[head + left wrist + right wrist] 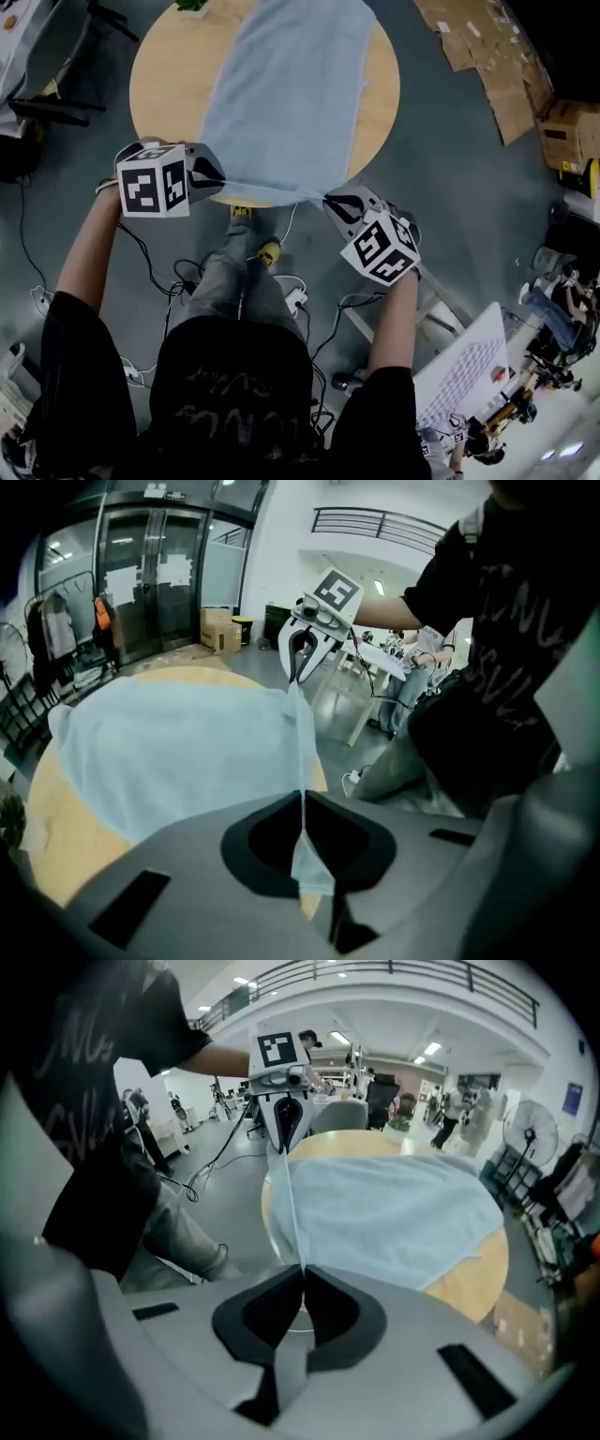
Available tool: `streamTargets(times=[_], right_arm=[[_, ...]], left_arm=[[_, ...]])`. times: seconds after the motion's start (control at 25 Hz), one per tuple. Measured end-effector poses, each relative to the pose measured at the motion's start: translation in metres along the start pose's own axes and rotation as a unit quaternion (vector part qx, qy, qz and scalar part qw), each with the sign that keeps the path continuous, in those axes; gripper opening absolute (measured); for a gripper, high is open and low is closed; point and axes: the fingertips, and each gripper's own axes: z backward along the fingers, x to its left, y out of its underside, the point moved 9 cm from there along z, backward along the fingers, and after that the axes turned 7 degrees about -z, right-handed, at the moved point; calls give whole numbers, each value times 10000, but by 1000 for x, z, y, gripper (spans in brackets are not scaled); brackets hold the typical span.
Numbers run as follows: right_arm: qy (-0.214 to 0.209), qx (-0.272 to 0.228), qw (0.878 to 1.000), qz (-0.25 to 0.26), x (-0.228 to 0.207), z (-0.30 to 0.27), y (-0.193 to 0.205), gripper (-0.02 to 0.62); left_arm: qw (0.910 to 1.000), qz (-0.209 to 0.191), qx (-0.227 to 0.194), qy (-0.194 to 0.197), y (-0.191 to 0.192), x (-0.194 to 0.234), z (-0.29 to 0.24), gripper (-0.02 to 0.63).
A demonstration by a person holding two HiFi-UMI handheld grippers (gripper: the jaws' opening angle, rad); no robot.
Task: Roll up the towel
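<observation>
My left gripper [217, 181] is clamped tight on the near left corner of the light blue towel [281, 94]. In the left gripper view the pads meet on the cloth and a small tip of the corner pokes out behind them. My right gripper [334, 202] is clenched just as hard on the near right corner, with the cloth pinched between its closed jaws in the right gripper view.

The near hem runs taut in a straight line between the two grippers, raised just off the near rim of the round wooden table [155, 84]. The rest of the towel lies spread flat across the tabletop, mostly smooth, reaching away from me toward the far side.

Bare wood shows on both sides of the towel, a wider strip on the left than on the right. A small green plant [192, 5] sits at the far rim, just left of the cloth. Around the table the grey floor is open. Cables [286, 295] trail by my legs, and flattened cardboard [487, 56] lies well apart to the right.
</observation>
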Motion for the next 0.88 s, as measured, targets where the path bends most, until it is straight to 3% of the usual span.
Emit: streamTargets(times=[0.08, 0.24, 0.4, 0.52, 0.6, 0.68, 0.8, 0.88], right_arm=[[86, 10, 9997, -208, -22, 7, -8, 15], [943, -427, 9945, -187, -54, 22, -24, 20], [1918, -165, 9811, -182, -86, 21, -11, 34], [2395, -876, 9648, -643, -89, 38, -10, 43], [2402, -1193, 9594, -872, -73, 43, -11, 52], [2213, -1007, 9671, -743, -51, 32, -10, 78], [1767, -402, 9830, -292, -30, -5, -4, 159], [1675, -157, 9854, -260, -32, -26, 2, 187]], left_arm=[[9997, 66, -218, 45, -1, 21, 4, 25], [9985, 139, -451, -286, 3, 51, 14, 25], [9924, 132, -353, -1170, 18, 75, 20, 48], [9852, 22, -361, -1675, 23, 80, 31, 90], [9790, 185, -683, -1915, 23, 79, 45, 162], [9752, 368, -836, -2018, 26, 74, 57, 164], [9834, 417, -401, -1717, 43, 52, 51, 164], [9872, 622, -268, -1445, 56, 38, 36, 176]])
